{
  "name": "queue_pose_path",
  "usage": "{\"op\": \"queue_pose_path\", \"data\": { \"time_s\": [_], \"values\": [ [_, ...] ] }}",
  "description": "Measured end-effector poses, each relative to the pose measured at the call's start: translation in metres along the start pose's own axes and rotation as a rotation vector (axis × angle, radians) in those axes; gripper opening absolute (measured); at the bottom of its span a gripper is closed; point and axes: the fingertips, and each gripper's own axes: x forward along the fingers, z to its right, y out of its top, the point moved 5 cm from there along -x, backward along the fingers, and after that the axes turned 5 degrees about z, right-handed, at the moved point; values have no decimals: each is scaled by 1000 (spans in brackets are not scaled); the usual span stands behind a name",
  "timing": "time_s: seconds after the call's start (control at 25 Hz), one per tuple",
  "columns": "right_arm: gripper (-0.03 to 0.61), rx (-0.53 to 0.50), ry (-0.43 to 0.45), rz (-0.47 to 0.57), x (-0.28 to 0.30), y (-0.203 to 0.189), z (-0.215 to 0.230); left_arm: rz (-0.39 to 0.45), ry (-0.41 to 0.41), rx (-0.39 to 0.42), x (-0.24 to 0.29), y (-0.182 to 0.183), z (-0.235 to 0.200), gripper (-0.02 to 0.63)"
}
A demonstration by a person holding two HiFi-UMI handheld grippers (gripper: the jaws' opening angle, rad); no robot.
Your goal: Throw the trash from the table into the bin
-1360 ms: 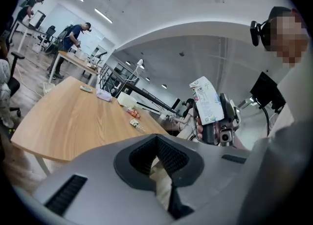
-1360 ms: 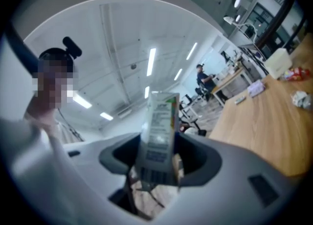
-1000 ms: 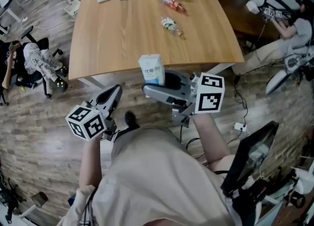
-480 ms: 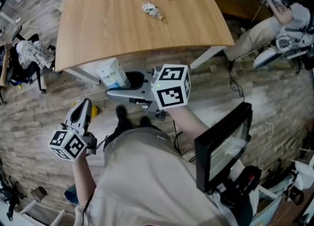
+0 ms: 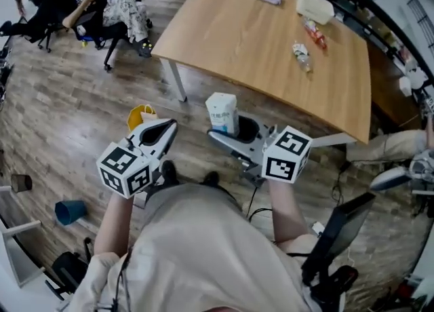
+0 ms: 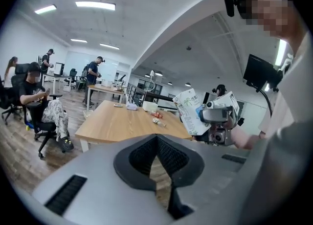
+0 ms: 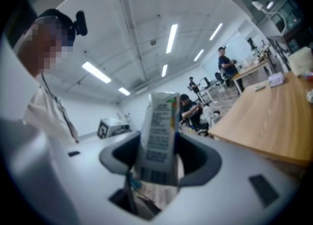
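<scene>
The table (image 5: 237, 39) is now seen aslant and shifted to the upper right. The milk carton (image 5: 222, 112), tilted half a second ago in the right gripper (image 5: 229, 134), has been brought upright again, clear of the table's edge. The left gripper (image 5: 168, 127) has been swung closer to it. A yellow object (image 5: 140, 115), perhaps a bag, and a blue bucket (image 5: 68, 211) are more fully revealed on the floor.

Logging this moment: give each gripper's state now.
Left gripper: jaws closed, empty.
Right gripper: jaws closed on the carton.
</scene>
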Motion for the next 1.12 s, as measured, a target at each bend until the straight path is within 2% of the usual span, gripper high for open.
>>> {"op": "queue_pose_path", "data": {
  "time_s": [0.16,0.4,0.64,0.88,1.12],
  "values": [
    [250,-104,-11,-99,28,-14,-8,16,49,-57,-18,-5,-23,20],
    [249,-109,-41,-175,66,-26,-11,28,79,-76,-38,-9,-64,20],
    [250,-142,-110,-263,122,-31,-15,67,132,-103,-72,-2,-136,20],
    [250,-188,-127,-357,195,-46,-22,108,229,-122,-127,-3,-223,20],
    [250,-261,-134,-558,266,-87,-14,109,311,-177,-182,-19,-285,20]
  ]
}}
